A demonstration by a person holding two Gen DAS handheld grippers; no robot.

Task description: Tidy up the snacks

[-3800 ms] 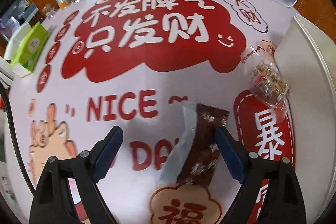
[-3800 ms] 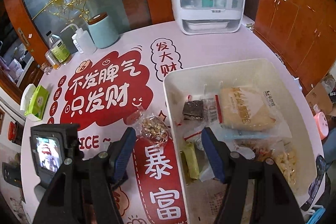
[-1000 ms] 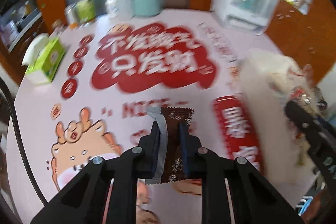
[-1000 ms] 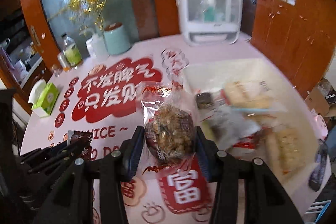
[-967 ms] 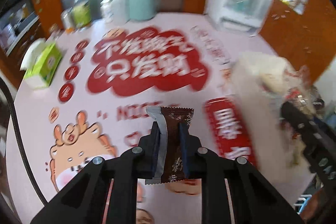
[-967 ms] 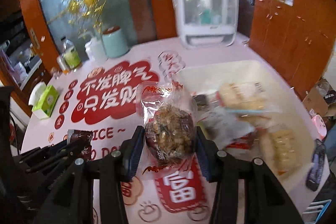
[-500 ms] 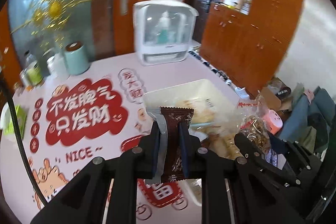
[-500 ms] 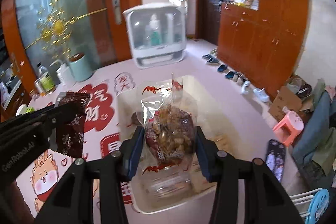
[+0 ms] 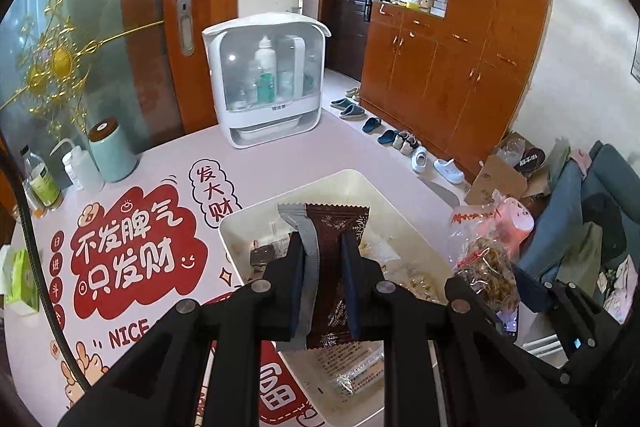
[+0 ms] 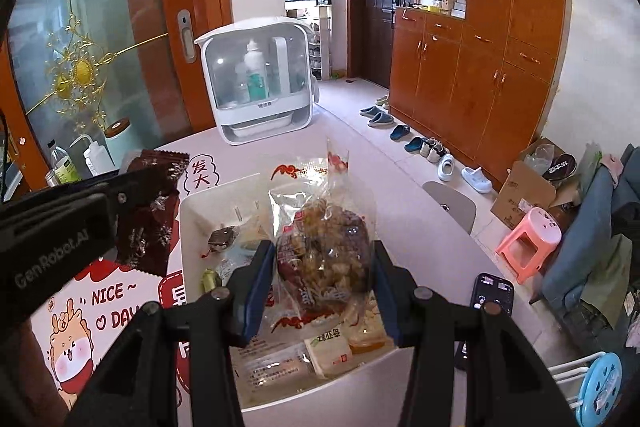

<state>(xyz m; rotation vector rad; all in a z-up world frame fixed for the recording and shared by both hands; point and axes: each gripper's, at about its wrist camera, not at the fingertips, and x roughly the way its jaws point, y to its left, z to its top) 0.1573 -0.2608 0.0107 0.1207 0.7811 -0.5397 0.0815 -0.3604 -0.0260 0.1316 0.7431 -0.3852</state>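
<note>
snacks hang over the bin [image 10: 188, 223]: left hand-held gripper [image 9: 323, 283] pinches a brown bar [image 9: 336, 267], right hand-held gripper [image 10: 318, 291] clamps a nut bag [image 10: 324, 251]. lower each well inside the walls before letting go, so neither slides onto the desk [image 9: 168, 163].

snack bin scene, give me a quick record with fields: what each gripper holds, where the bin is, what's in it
left gripper: shut on brown snack bar
right gripper: shut on clear bag of nut clusters
white bin: on the table, below both grippers
bin contents: several wrapped snacks
table cover: pink with red print
</note>
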